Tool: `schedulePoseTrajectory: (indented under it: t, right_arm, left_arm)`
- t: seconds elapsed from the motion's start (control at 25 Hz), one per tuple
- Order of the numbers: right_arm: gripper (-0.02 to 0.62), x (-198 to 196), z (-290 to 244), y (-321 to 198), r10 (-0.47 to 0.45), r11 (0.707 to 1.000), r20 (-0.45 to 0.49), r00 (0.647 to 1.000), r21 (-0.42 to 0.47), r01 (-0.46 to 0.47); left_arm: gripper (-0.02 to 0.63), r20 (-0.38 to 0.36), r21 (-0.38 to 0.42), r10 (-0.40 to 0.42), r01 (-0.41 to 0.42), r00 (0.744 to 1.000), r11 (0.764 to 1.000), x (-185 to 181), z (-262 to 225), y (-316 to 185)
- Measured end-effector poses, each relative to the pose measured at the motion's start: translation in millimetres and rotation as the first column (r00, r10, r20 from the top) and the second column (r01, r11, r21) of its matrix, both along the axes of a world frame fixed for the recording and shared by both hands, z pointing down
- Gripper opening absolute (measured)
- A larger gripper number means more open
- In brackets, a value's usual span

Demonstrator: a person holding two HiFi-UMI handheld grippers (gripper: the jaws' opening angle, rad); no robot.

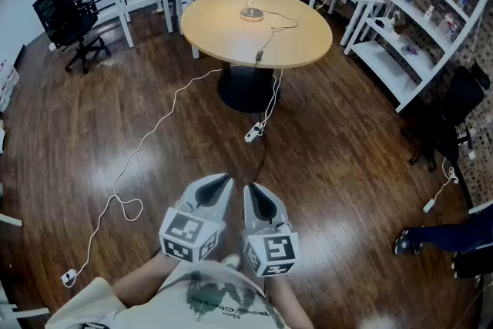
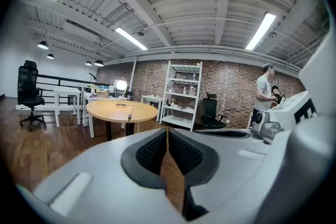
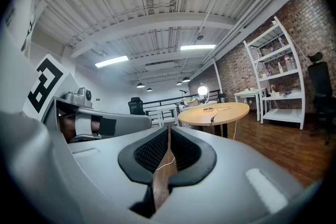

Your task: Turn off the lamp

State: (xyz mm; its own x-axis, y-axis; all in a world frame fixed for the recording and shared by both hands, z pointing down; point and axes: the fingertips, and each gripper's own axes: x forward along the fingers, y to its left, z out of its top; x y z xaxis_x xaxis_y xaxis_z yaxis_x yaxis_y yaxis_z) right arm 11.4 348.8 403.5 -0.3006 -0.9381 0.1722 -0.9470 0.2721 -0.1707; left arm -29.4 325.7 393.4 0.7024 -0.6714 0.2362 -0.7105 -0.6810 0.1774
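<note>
Glossy dark wood floor (image 1: 154,88); matt, seemingly wooden round table (image 1: 293,27).

Left tool (image 1: 218,189) and right tool (image 1: 260,197) sit side by side, held low — jaws closed, gripping nothing.

No word, number or brand can be read. The grey cubes (image 1: 190,233) on the left gripper (image 1: 222,181) and the right gripper (image 1: 251,189) carry only black-and-white square code patterns, no letters. The person's pale shirt (image 1: 192,297) bears a dark green print with a line of script, too small to read. Labels on the goods of the white metal shelf (image 1: 385,56) are too small to make out.
</note>
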Motion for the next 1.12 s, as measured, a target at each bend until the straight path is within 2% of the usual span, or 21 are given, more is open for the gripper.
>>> schedulePoseTrajectory:
  t: [0.4,0.84,1.12]
  right_arm:
    - [0.018,7,13,-78,-0.012,1.000,-0.031,0.999,-0.020,0.011]
    - [0.028,-1,9,-196,0.037,0.998,-0.052,0.998,-0.051,-0.040]
    - [0.029,-18,7,-262,0.066,0.995,-0.073,0.995,-0.069,-0.071]
  left_arm:
    - [-0.002,-0.032,-0.024,0.004,-0.005,0.999,1.000,12,16,-79]
    - [-0.002,-0.047,-0.047,0.071,-0.074,0.996,0.996,8,15,-197]
    - [-0.002,-0.082,-0.077,0.111,-0.117,0.990,0.990,-4,17,-259]
